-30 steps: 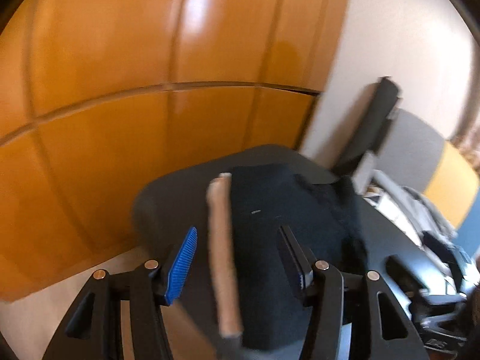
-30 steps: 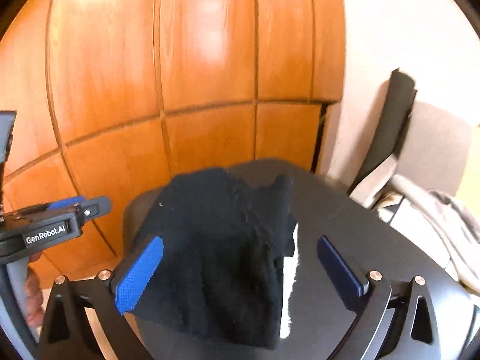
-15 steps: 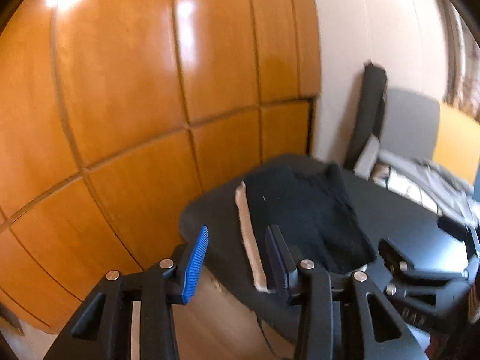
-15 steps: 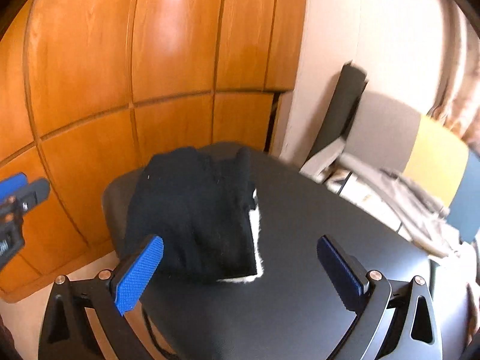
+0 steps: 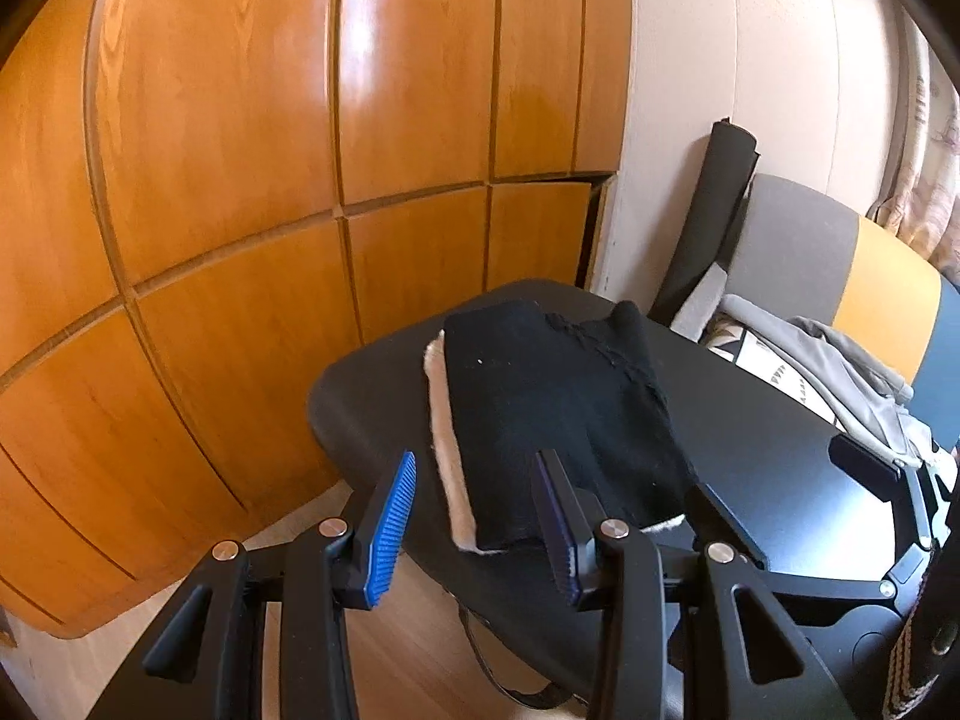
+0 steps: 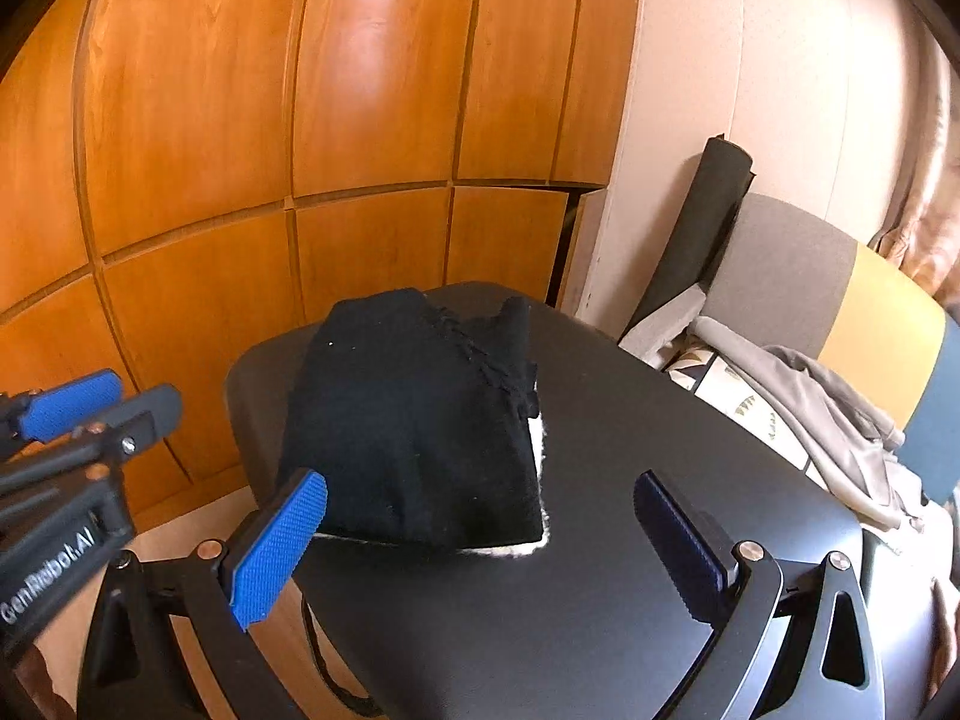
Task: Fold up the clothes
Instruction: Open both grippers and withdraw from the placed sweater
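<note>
A folded black garment with a cream fleece lining showing along its edges lies on the left end of a dark oval table. My left gripper hovers open just short of the garment's near edge, nothing between its fingers. My right gripper is open wide, near the garment's front edge, also holding nothing. The left gripper shows at the left edge of the right wrist view.
Orange wooden panelled doors stand behind the table. A rolled black mat leans on the beige wall. Grey clothing lies heaped on a grey, yellow and blue seat beyond the table's right side. Light wooden floor lies below.
Both grippers have pulled back and up from the folded garment, which now looks smaller and farther away. The garment stays put on the table.
</note>
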The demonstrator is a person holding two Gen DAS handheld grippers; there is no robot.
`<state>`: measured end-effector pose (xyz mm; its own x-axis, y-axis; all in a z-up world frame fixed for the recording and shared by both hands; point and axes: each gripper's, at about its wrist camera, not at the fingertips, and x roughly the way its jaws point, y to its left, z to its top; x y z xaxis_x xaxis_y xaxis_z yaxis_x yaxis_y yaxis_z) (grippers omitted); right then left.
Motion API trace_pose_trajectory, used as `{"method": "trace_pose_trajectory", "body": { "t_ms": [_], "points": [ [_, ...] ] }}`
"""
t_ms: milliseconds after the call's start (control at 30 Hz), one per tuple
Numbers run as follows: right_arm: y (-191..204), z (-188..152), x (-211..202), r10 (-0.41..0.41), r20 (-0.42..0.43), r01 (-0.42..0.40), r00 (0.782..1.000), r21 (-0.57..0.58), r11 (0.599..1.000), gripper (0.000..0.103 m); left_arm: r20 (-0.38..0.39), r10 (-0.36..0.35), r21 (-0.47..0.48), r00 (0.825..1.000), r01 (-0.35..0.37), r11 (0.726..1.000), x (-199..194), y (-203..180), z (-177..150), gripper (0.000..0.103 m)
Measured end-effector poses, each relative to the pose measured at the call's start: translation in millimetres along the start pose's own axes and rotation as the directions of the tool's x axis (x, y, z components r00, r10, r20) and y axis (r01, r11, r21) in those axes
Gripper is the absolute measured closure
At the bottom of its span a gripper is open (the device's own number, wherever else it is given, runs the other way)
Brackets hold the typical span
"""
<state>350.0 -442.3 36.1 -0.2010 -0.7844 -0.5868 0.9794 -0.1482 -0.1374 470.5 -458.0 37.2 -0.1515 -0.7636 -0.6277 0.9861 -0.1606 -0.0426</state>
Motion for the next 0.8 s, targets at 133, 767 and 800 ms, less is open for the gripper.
{"method": "trace_pose_trajectory", "body": {
  "t_ms": [133, 767, 800],
  "points": [
    [0.2, -0.2, -1.1, -0.004, 0.002, 0.004, 1.0, -0.015, 1.0, 0.0, -0.019, -0.01, -0.007, 1.0, 0.01, 1.0, 3.9, -1.3, -1.9, 0.062],
    [-4.9, -12.3, 1.9, 0.014, -0.027, -0.014, 1.0, 0.009, 1.0, 0.0, -0.001, 0.0, -0.023, 1.0, 0.0, 1.0, 0.9, -3.0, -5.4, 0.062],
    [-5.9, -13.3, 2.0, 0.011, -0.028, -0.011, 1.0, 0.012, 1.0, 0.0, -0.001, 0.005, -0.022, 1.0, -0.005, 1.0, 0.9, -2.9, -5.7, 0.062]
  ]
}}
